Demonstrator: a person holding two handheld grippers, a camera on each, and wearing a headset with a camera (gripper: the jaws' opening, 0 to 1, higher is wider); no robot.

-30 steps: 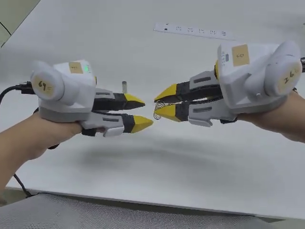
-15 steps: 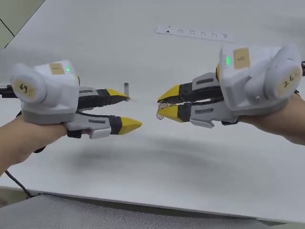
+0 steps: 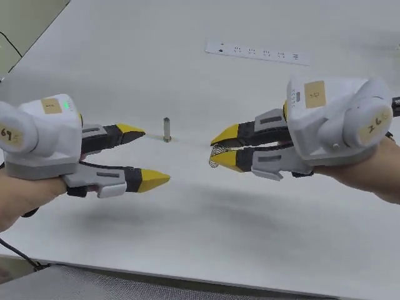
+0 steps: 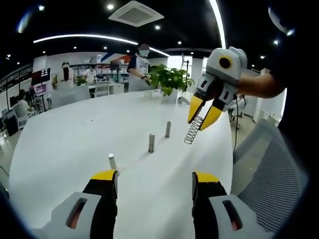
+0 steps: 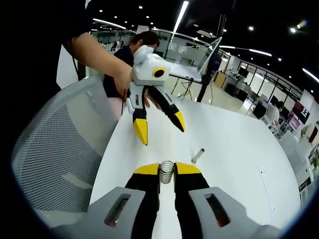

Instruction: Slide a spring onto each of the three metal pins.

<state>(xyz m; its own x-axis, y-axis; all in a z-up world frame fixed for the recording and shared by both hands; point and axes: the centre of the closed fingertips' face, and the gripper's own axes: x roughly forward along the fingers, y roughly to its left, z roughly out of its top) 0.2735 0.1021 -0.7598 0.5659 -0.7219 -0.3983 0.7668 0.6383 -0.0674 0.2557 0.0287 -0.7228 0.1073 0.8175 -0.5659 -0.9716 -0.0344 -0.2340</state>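
Observation:
A bare metal pin [image 3: 167, 129] stands upright on the white table [image 3: 187, 75], between my two grippers. My left gripper [image 3: 154, 156] hovers open to the left of it, with nothing between its jaws. My right gripper [image 3: 214, 154] is shut on a small coil spring [image 3: 214, 156], a little right of the pin and above the table. In the left gripper view, my own open jaws frame the bare pin [image 4: 112, 161], and two further pins carry springs [image 4: 151, 143] [image 4: 168, 129]. The held spring [image 4: 192, 130] hangs from the right gripper [image 4: 202, 117]. The right gripper view shows the spring [image 5: 167, 172] pinched between its jaws and the pin [image 5: 197, 155] just beyond.
A white power strip [image 3: 256, 53] lies at the far side of the table. A grey mesh chair [image 5: 65, 149] sits at the table's near edge. People and a potted plant [image 4: 169, 79] are in the background beyond the table.
My left gripper has drawn back to the left, away from the right gripper, and its jaws have spread wider. The bare pin now stands free between the grippers. The right gripper has kept the spring.

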